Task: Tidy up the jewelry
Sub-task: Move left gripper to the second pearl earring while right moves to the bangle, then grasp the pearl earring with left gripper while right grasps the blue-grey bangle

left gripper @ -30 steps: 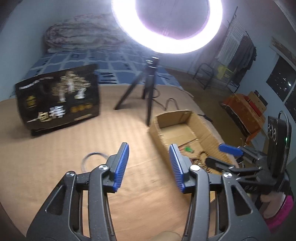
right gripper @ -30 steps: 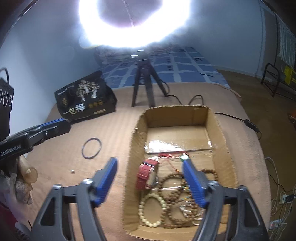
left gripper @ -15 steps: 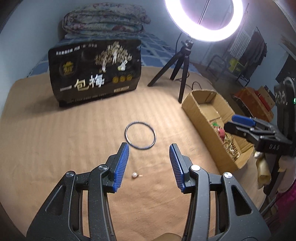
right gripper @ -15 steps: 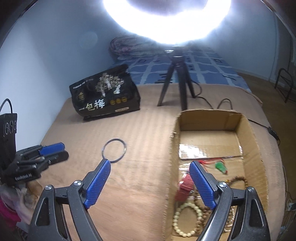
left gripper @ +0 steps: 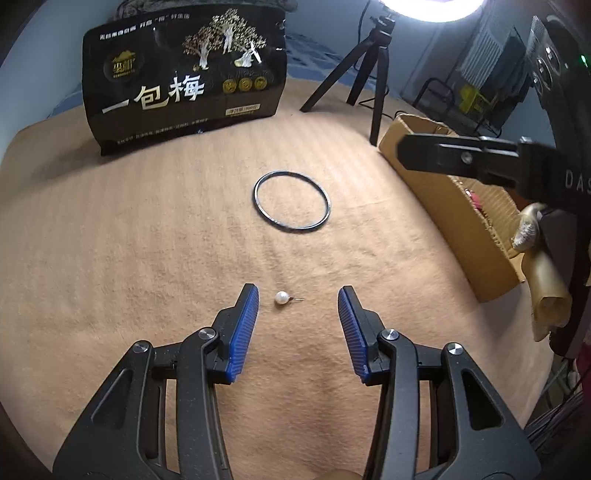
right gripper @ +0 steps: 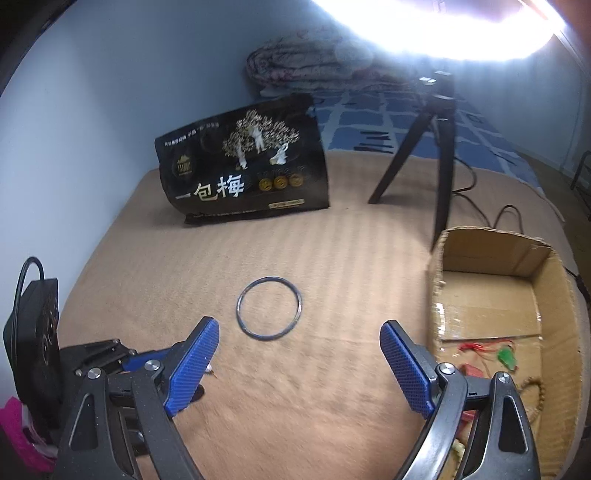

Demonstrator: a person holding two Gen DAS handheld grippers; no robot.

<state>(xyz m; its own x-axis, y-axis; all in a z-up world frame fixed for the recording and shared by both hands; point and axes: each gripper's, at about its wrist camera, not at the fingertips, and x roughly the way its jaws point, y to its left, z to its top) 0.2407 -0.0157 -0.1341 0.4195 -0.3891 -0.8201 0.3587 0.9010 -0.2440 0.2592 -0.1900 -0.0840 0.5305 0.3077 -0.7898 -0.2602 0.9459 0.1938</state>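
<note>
Pearl earring (right gripper: pixel 209 368) half hidden behind right tool (right gripper: pixel 299 345) pad.

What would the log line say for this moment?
left gripper: open, empty, over pearl earring | right gripper: opening, empty, near bangle | cardboard box: other jewelry inside

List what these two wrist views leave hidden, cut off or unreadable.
- Pearl earring: right wrist view, almost wholly behind that gripper's left finger.
- Cardboard box: left wrist view, its inside blocked by the right gripper's arm; right wrist view, its near jewelry covered by the right finger.
- Ring light: both views, cut by the top edge.
- Snack bag: small print too fine.
</note>
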